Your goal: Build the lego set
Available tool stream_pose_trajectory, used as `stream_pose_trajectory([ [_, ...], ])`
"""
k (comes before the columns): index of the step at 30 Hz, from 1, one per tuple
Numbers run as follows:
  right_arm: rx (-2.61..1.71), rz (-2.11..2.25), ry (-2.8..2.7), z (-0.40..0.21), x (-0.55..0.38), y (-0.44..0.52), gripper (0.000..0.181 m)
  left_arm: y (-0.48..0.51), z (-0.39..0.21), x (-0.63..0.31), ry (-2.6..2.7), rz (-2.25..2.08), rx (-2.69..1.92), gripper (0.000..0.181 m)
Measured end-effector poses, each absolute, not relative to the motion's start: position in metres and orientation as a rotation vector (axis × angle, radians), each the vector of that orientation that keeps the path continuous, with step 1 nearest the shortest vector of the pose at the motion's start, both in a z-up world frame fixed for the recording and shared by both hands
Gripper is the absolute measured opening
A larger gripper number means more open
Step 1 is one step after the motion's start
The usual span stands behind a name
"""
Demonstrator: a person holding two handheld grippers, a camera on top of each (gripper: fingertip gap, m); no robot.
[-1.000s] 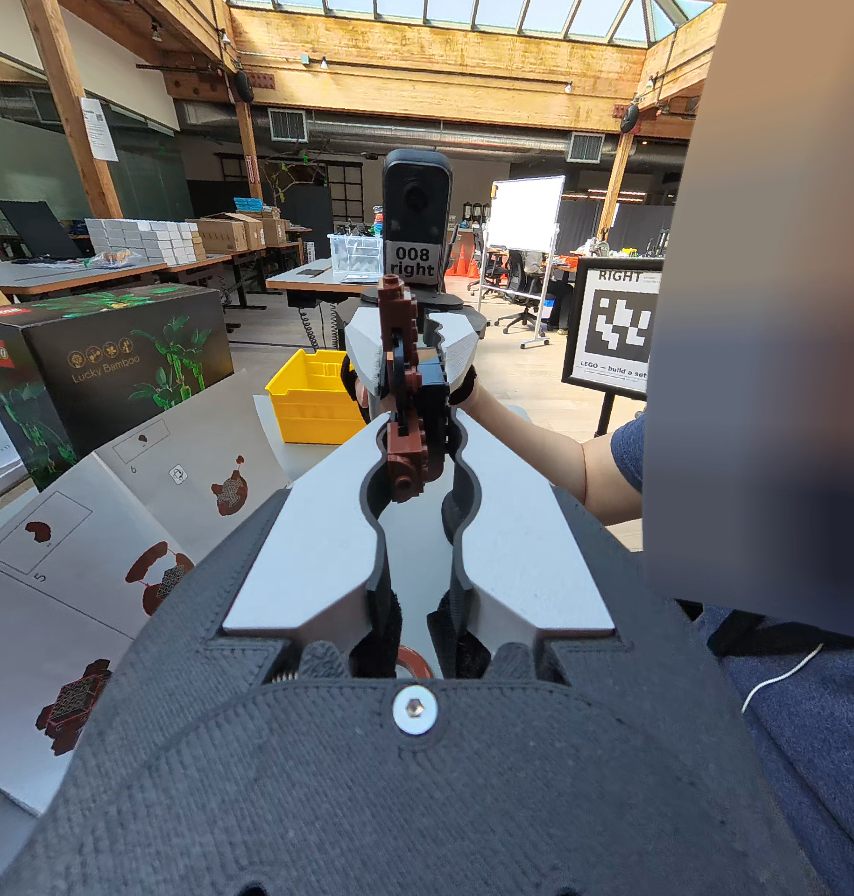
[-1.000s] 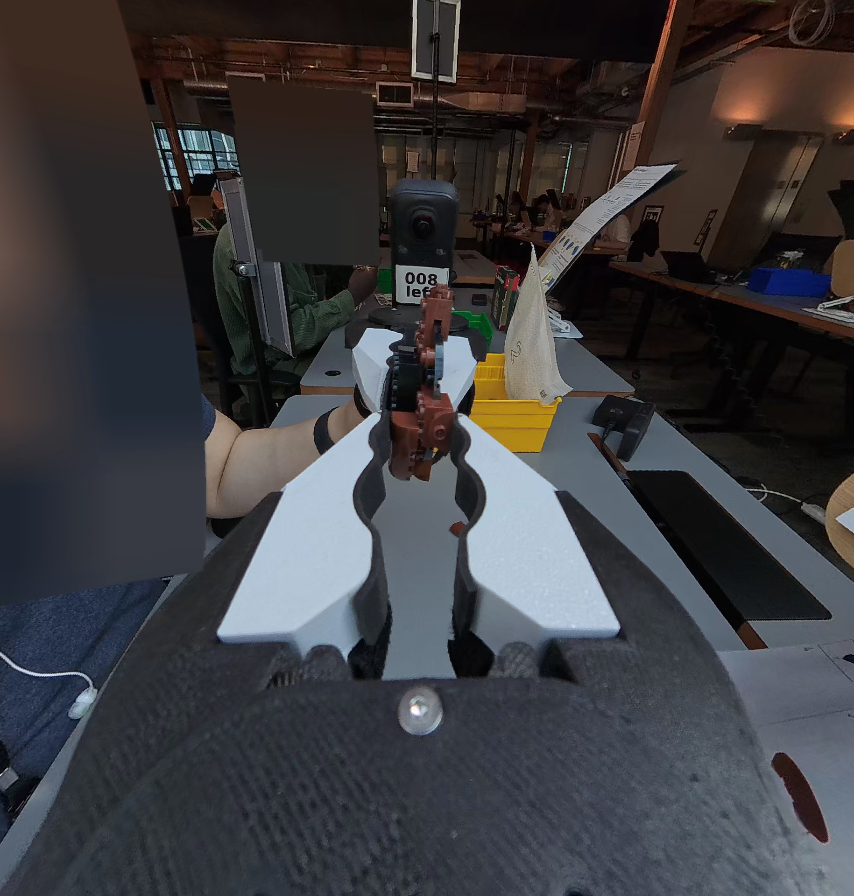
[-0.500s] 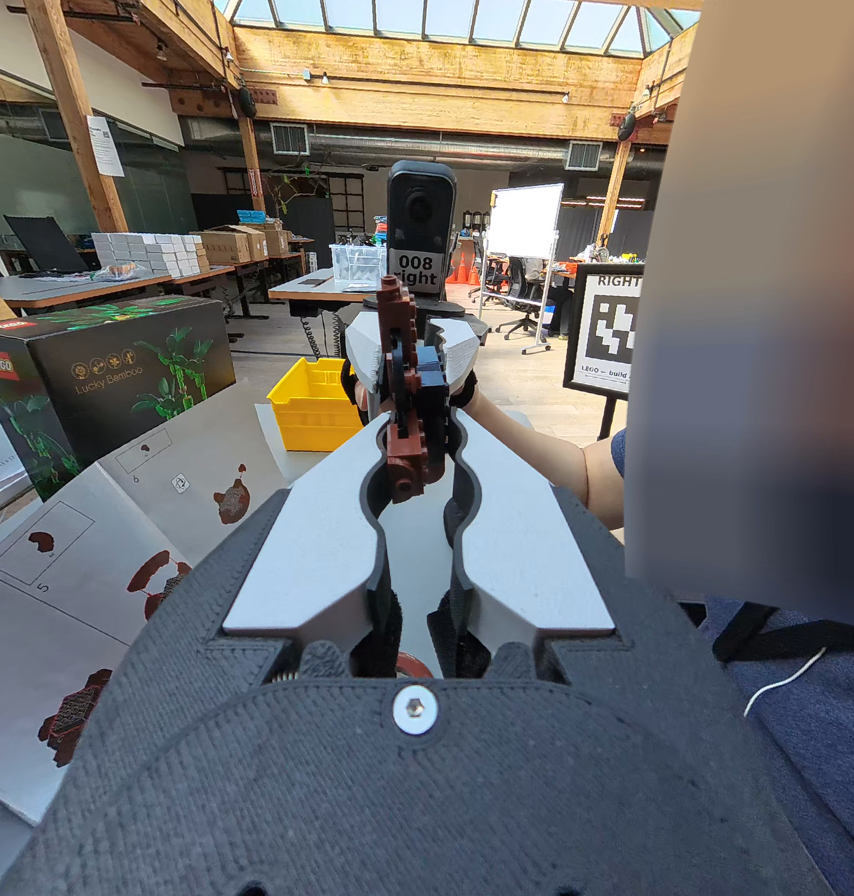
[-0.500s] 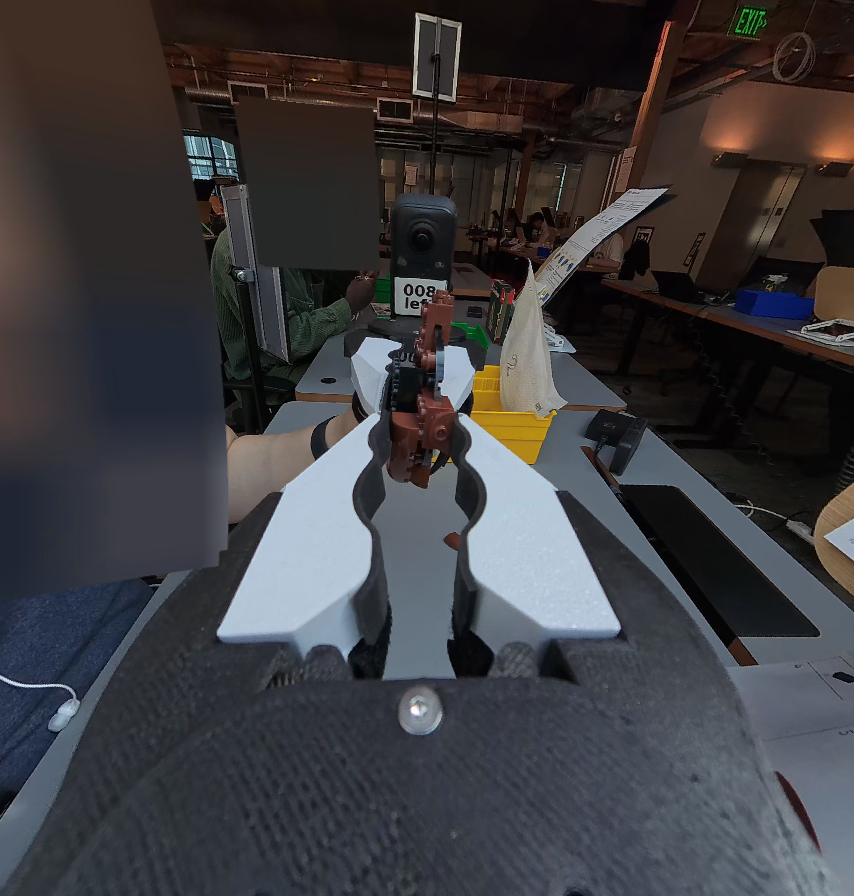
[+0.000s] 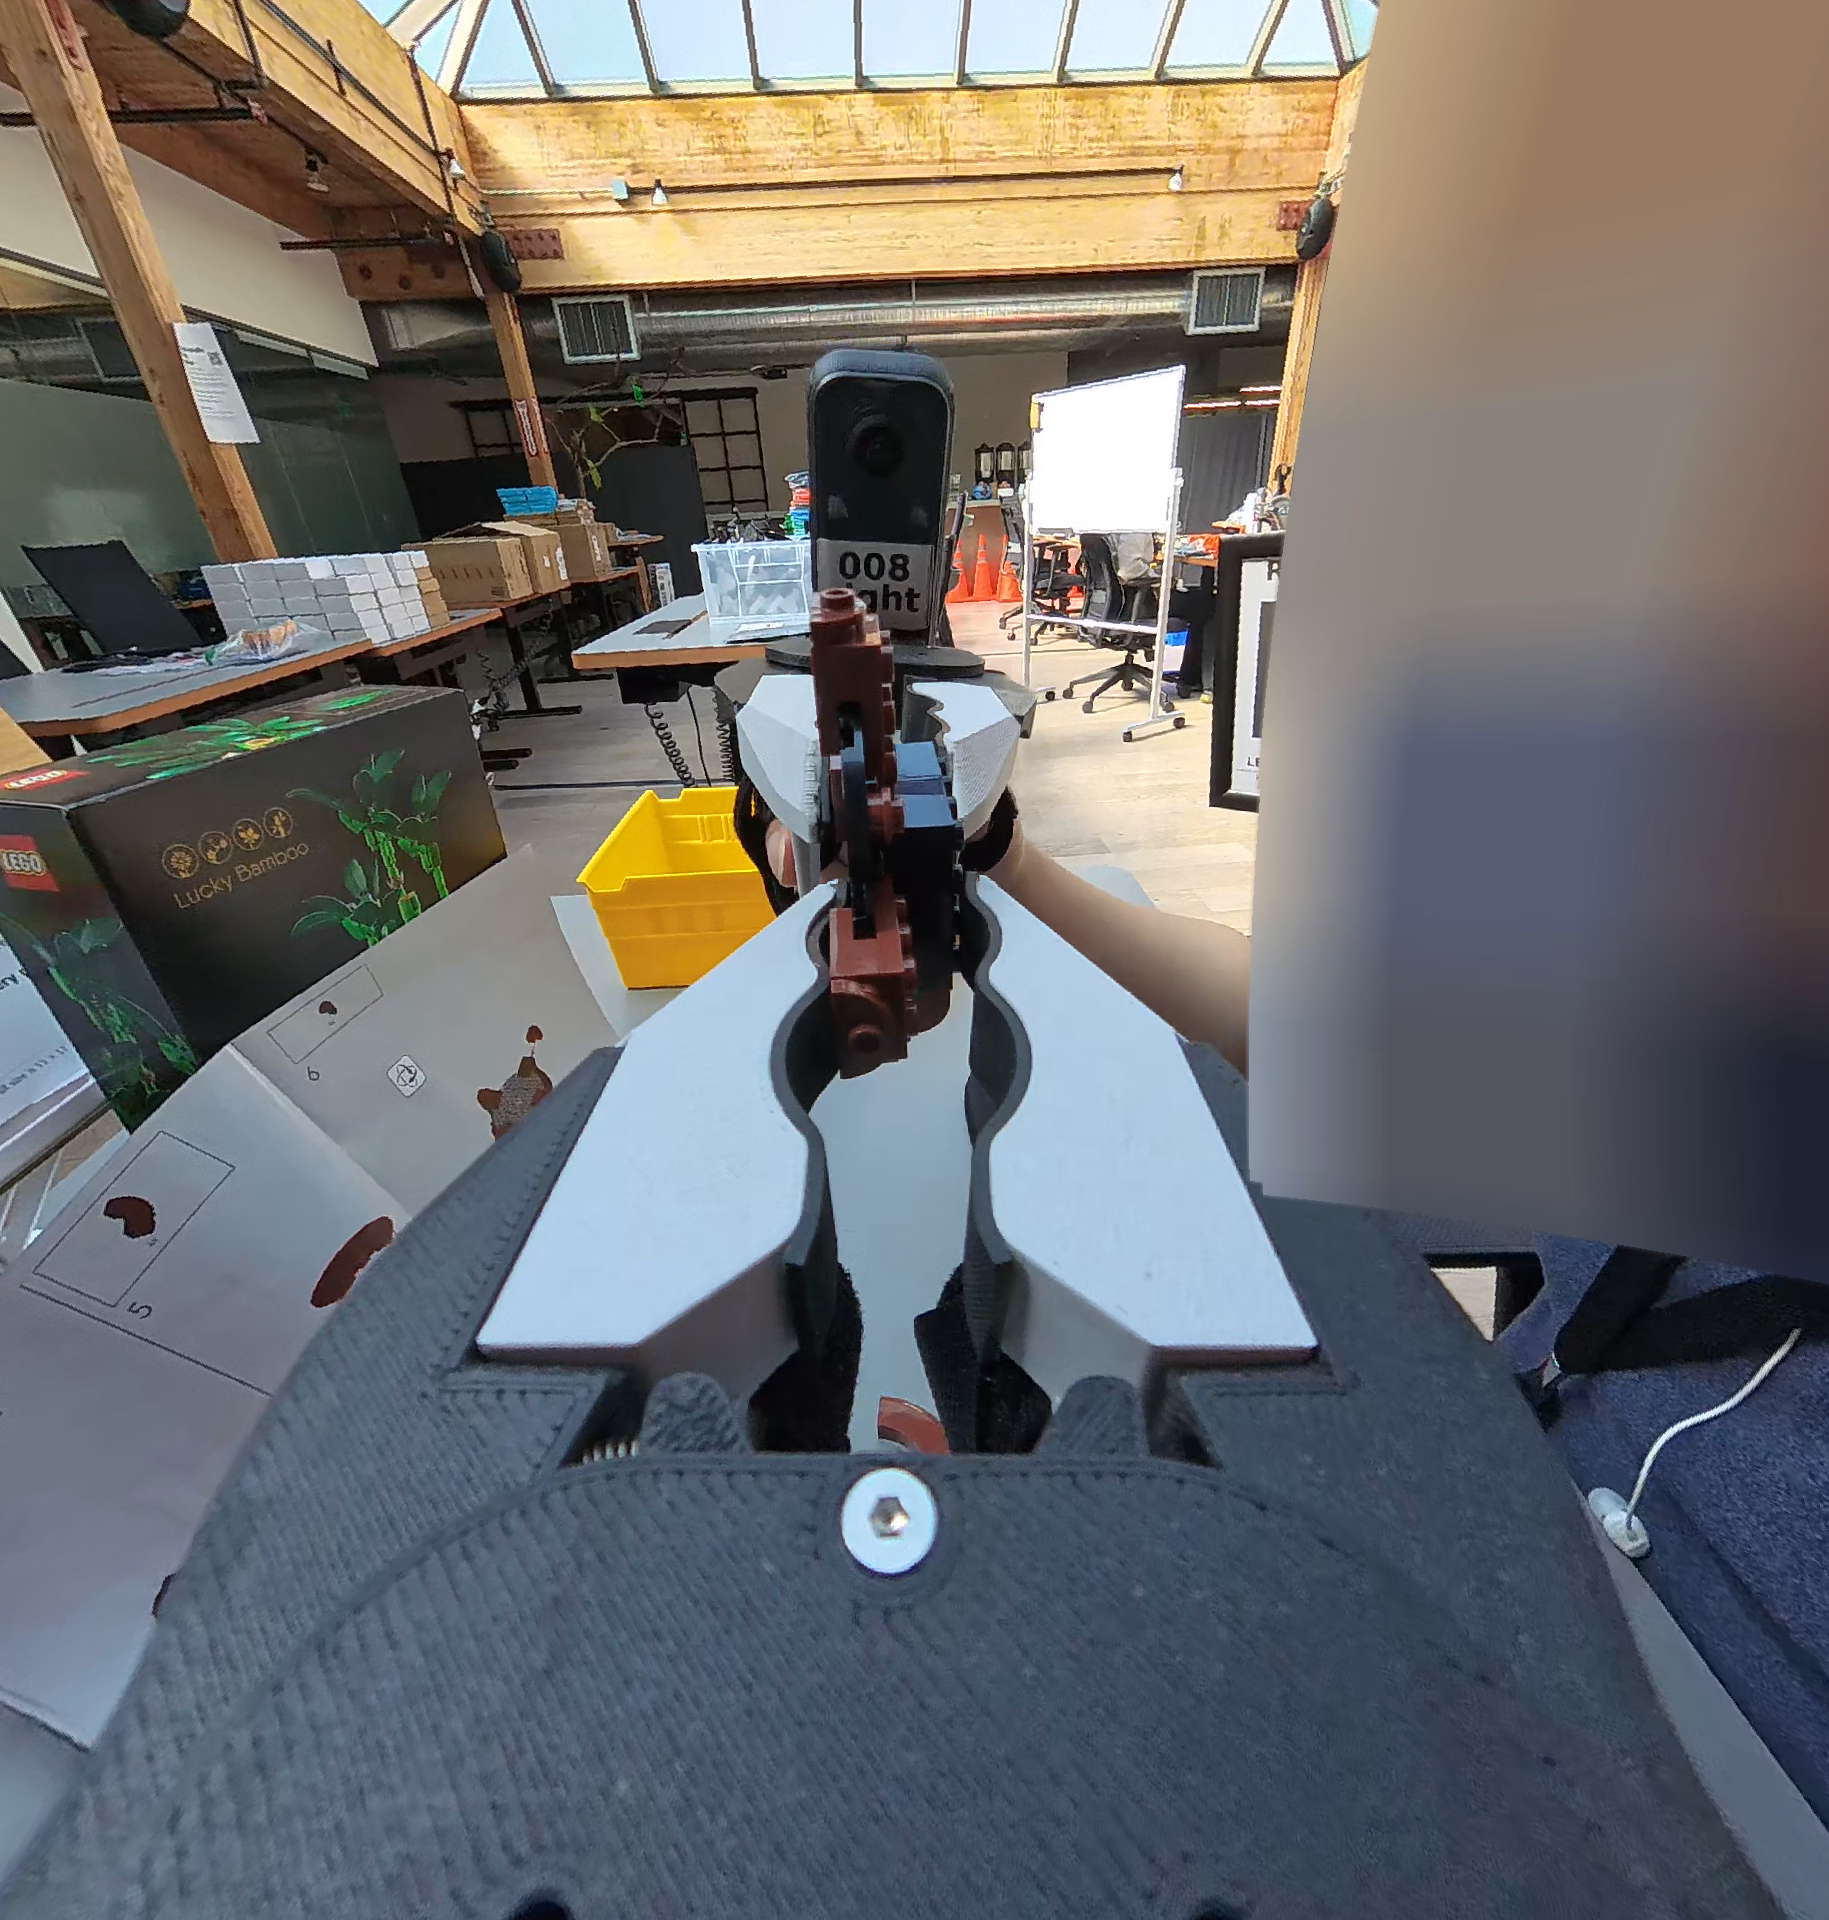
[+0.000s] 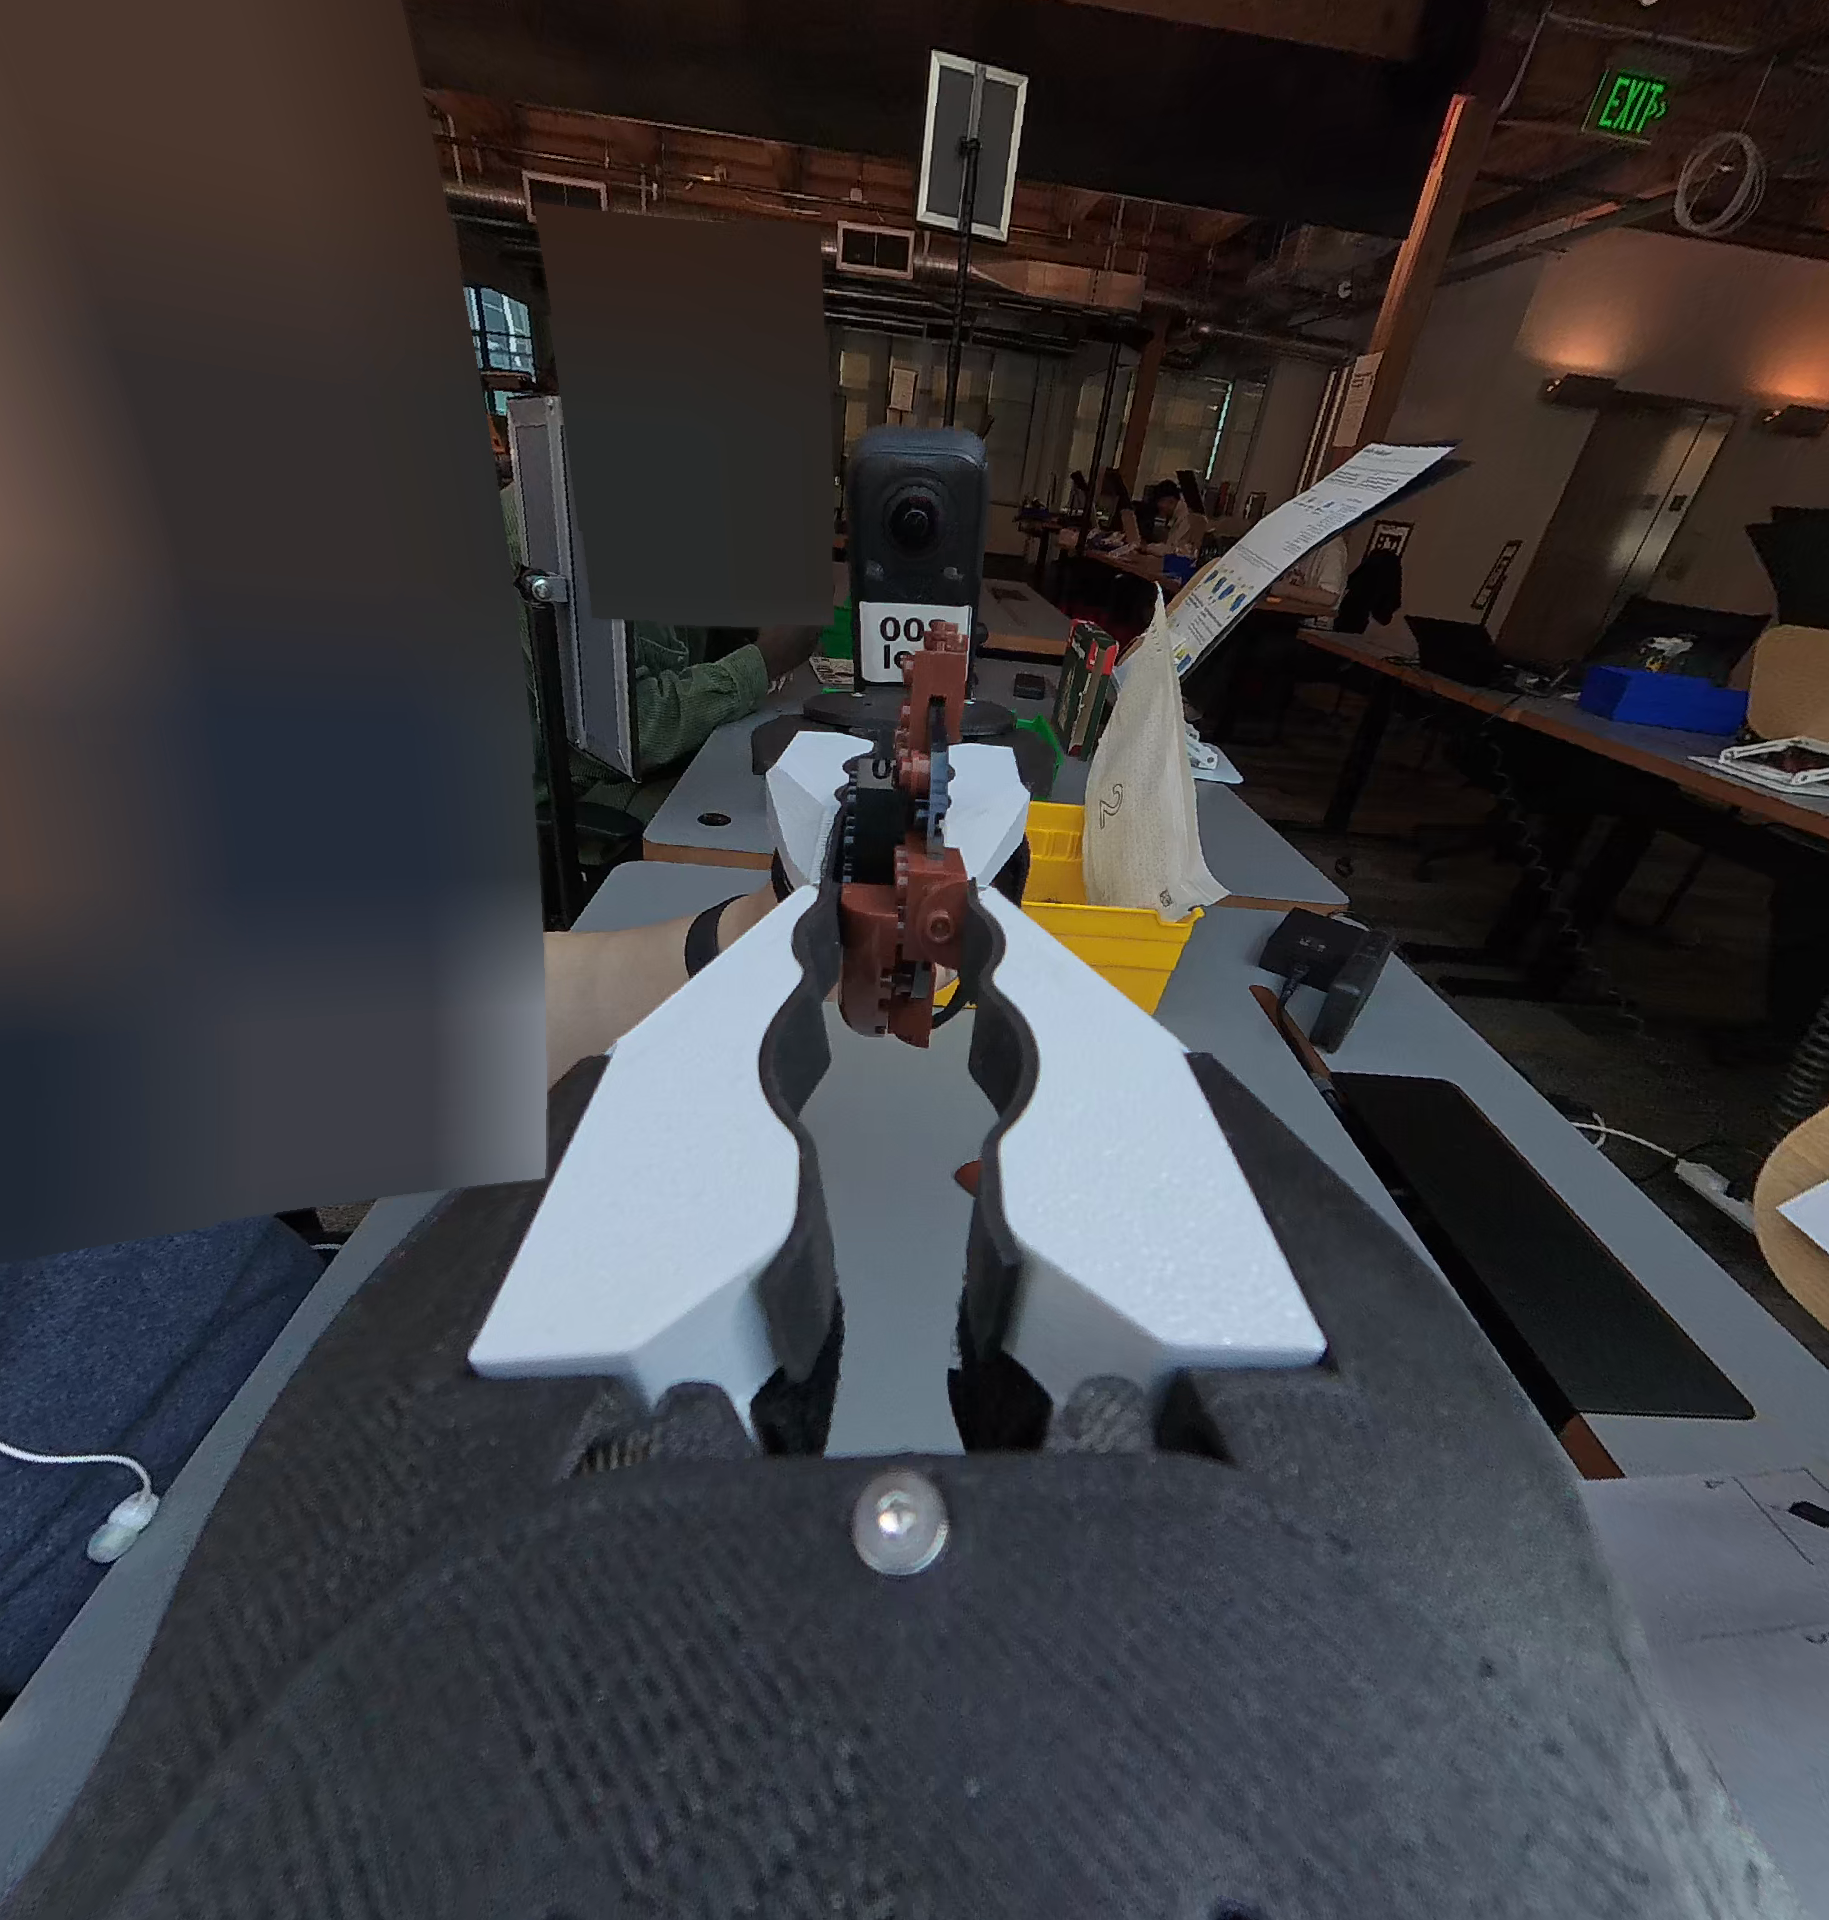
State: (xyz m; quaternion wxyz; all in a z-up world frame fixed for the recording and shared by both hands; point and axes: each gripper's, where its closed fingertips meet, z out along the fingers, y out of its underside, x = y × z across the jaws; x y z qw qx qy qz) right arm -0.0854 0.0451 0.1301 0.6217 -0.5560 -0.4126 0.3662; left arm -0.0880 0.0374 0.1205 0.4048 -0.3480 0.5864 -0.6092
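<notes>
Whiteboard (image 5: 1105,449) — black adapter (image 6: 1328,961)

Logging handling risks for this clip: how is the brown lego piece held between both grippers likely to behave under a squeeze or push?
The lego piece looks stiff, but it is many small bricks, so joints may pop apart. It stands tall and thin between the left gripper and right gripper, so a sideways push would probably lever it. Likely light.
</notes>
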Motion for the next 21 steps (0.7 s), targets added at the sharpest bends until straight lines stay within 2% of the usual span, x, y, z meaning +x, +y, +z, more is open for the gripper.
stream_pose_trajectory([
  [21, -1.284, 0.784, -0.973, 0.1287, -0.0892, 0.0438, 0.02, 0.0367, 0.1195, -0.0922, 1.512, -1.496, -0.849, 0.018],
])
